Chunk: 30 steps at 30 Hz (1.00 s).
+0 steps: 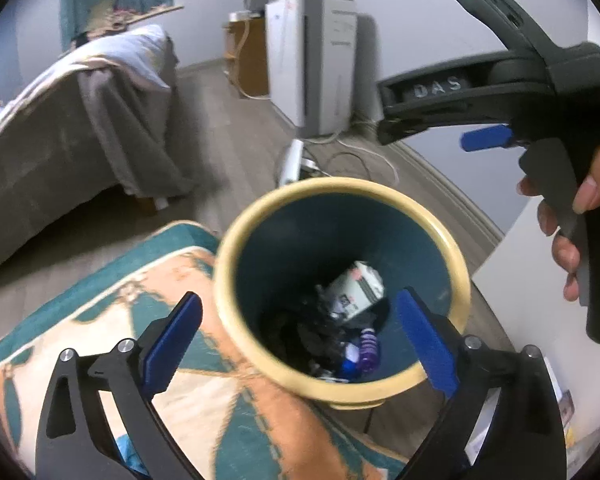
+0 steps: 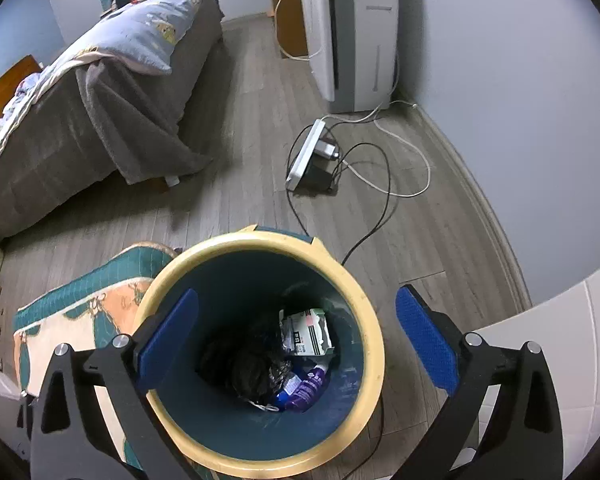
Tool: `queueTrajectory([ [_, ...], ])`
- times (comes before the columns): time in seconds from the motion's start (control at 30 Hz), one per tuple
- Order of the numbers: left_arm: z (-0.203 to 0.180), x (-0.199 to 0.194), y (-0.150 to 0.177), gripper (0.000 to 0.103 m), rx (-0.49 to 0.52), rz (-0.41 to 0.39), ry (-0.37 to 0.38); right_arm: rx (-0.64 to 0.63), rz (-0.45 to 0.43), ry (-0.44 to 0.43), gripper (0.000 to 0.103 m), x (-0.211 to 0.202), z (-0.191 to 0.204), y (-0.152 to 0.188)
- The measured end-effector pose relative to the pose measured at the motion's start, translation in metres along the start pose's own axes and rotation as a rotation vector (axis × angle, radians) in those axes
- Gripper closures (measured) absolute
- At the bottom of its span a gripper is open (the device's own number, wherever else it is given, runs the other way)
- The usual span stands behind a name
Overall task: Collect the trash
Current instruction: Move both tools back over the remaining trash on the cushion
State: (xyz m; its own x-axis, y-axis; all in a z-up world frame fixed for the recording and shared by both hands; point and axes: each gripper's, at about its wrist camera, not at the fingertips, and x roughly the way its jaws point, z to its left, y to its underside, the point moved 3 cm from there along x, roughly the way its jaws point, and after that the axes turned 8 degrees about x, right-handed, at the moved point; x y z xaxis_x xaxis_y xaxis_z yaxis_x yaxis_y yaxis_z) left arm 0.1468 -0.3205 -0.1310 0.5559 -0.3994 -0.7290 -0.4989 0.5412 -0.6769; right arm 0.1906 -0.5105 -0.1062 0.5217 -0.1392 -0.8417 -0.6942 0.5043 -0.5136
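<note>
A round bin with a yellow rim (image 1: pixel 230 264) (image 2: pixel 374 360) and a teal inside stands on the floor at the edge of a rug. At its bottom lie a white carton (image 1: pixel 356 292) (image 2: pixel 308 332), a purple bottle (image 1: pixel 368 350) (image 2: pixel 308 388) and dark crumpled trash (image 2: pixel 256 372). My left gripper (image 1: pixel 298 300) hangs open over the bin's mouth with nothing between its blue pads. My right gripper (image 2: pixel 297 294) is also open and empty above the bin. In the left wrist view a hand (image 1: pixel 580 208) holds the right gripper's handle at the upper right.
A teal and orange rug (image 1: pixel 100 320) (image 2: pixel 80 312) lies left of the bin. A bed with a grey blanket (image 2: pixel 100 112) fills the left. A power strip with loose cables (image 2: pixel 304 156) lies beyond the bin, a white appliance (image 2: pixel 352 32) behind it. White furniture (image 2: pixel 560 340) stands right.
</note>
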Motion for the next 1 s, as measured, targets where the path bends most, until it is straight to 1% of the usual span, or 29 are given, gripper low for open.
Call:
queueTrajectory([
  [0.13, 0.017, -0.019, 0.004, 0.006, -0.021, -0.008, -0.041, 0.0, -0.015, 0.015, 0.006, -0.007, 0.004, 0.0],
  [0.23, 0.035, -0.042, 0.01, 0.006, -0.042, -0.02, -0.074, -0.012, -0.024, 0.002, 0.006, -0.016, 0.014, 0.001],
  [0.33, 0.06, -0.069, 0.019, 0.006, -0.066, -0.032, -0.127, -0.045, -0.045, -0.014, 0.006, -0.026, 0.03, 0.003],
  [0.4, 0.08, -0.089, 0.028, 0.005, -0.084, -0.031, -0.171, -0.091, -0.063, -0.045, 0.006, -0.035, 0.05, 0.009],
  [0.47, 0.095, -0.105, 0.036, 0.005, -0.105, -0.031, -0.21, -0.137, -0.06, -0.079, 0.006, -0.041, 0.071, 0.018],
  [0.57, 0.123, -0.132, 0.054, 0.005, -0.156, -0.026, -0.276, -0.217, -0.047, -0.135, 0.006, -0.049, 0.108, 0.033],
  [0.67, 0.146, -0.16, 0.076, 0.005, -0.211, -0.018, -0.335, -0.289, -0.057, -0.172, 0.006, -0.061, 0.14, 0.048],
  [0.8, 0.162, -0.192, 0.099, 0.005, -0.27, -0.018, -0.369, -0.355, -0.05, -0.223, 0.006, -0.076, 0.179, 0.069],
  [0.87, 0.166, -0.205, 0.109, 0.005, -0.295, -0.023, -0.373, -0.377, -0.052, -0.245, 0.006, -0.085, 0.191, 0.079],
  [1.0, 0.17, -0.227, 0.139, 0.005, -0.372, -0.026, -0.38, -0.434, -0.046, -0.29, 0.006, -0.101, 0.22, 0.106],
])
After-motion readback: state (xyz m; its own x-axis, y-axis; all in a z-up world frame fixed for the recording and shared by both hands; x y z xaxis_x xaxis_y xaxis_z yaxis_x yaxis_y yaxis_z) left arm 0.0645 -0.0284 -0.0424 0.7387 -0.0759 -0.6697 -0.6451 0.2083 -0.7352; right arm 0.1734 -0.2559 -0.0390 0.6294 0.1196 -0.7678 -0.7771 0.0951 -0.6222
